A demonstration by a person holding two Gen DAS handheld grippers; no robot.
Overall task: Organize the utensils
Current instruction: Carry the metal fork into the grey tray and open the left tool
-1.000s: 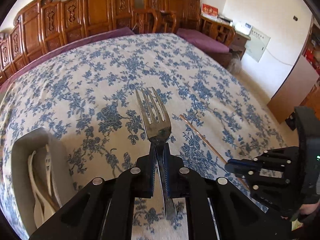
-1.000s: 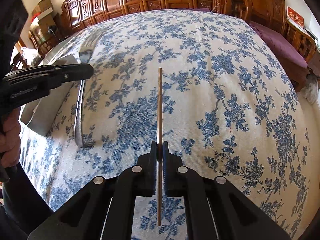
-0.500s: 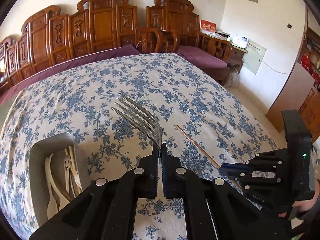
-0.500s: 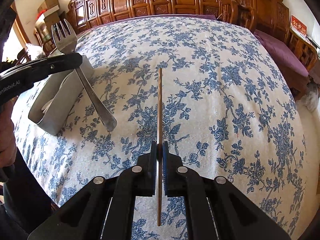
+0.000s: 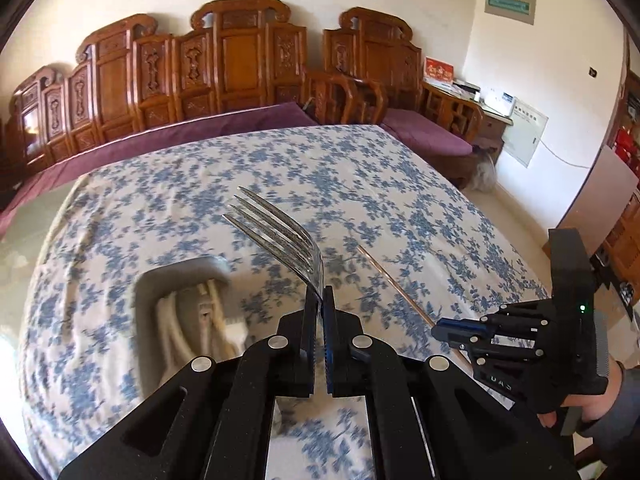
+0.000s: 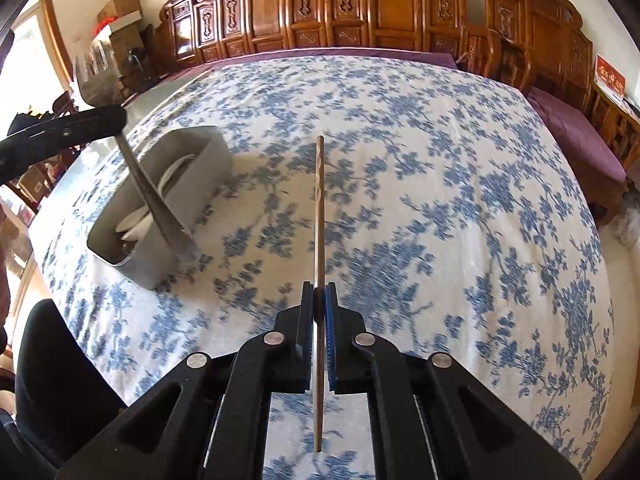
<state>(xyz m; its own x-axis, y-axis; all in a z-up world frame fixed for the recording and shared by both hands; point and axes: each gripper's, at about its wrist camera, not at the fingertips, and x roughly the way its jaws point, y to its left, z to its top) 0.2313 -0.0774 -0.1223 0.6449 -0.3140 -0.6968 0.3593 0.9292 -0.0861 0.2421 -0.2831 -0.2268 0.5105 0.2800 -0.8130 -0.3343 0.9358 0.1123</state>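
Observation:
My left gripper (image 5: pixel 319 296) is shut on a metal fork (image 5: pixel 280 236), tines pointing up and away. In the right wrist view the left gripper (image 6: pixel 114 118) holds the fork (image 6: pixel 154 204) tilted, handle end low over the near corner of the grey utensil box (image 6: pixel 196 184). The box (image 5: pixel 148 292) holds several pale plastic utensils (image 5: pixel 176 328). My right gripper (image 6: pixel 319 294) is shut on a wooden chopstick (image 6: pixel 319 200), held above the tablecloth right of the box. It also shows in the left wrist view (image 5: pixel 438 326) with the chopstick (image 5: pixel 394 284).
The table carries a blue floral cloth (image 6: pixel 440 200). Carved wooden benches (image 5: pixel 240 64) with purple cushions (image 5: pixel 180 136) line the far side. A person's leg (image 6: pixel 52 360) is at the table's near left edge.
Both grippers have risen. The left one has carried the fork leftwards and tilted it, so its handle now hangs over the utensil box. The right keeps its hold on the chopstick.

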